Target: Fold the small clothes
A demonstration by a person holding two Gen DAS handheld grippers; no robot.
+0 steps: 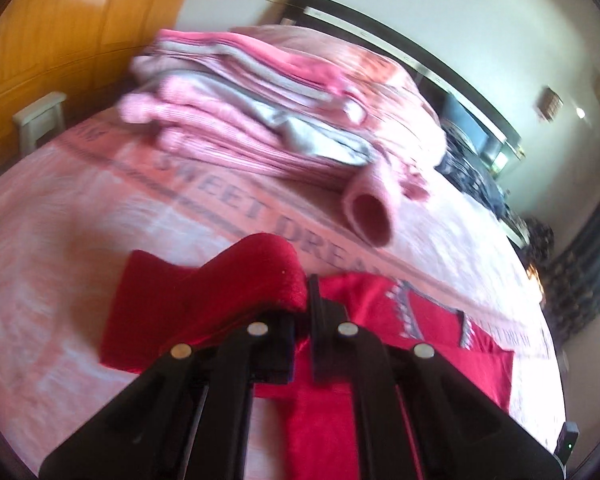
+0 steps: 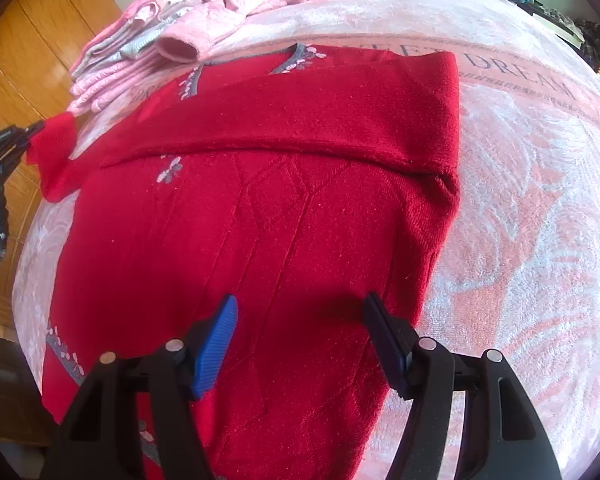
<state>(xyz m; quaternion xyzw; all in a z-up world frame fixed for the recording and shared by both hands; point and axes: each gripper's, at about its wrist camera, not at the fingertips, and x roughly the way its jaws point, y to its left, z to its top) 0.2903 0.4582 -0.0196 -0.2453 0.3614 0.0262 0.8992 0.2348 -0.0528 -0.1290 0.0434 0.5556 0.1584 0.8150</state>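
A small red knitted sweater (image 2: pixel 260 208) with grey and pink trim lies on the pink bedspread (image 2: pixel 520 240), one sleeve folded across its chest. My right gripper (image 2: pixel 300 320) hovers open just above the sweater's lower body, blue pads (image 2: pixel 216 344) apart, nothing between them. My left gripper (image 1: pixel 302 312) is shut on the cuff of the red sleeve (image 1: pixel 228 280), holding it lifted off the bed; the rest of the sweater (image 1: pixel 400 320) spreads to the right. In the right wrist view the left gripper (image 2: pixel 28 136) shows at the left edge pinching that sleeve (image 2: pixel 56 156).
A stack of folded pink and grey clothes (image 1: pixel 252 108) sits on the bed beyond the sweater, a pink sleeve (image 1: pixel 368 208) hanging off it. A wooden wardrobe (image 1: pixel 72 32) and a small white stool (image 1: pixel 40 120) stand left. Dark clothes (image 1: pixel 468 168) lie by the dark headboard (image 1: pixel 440 64).
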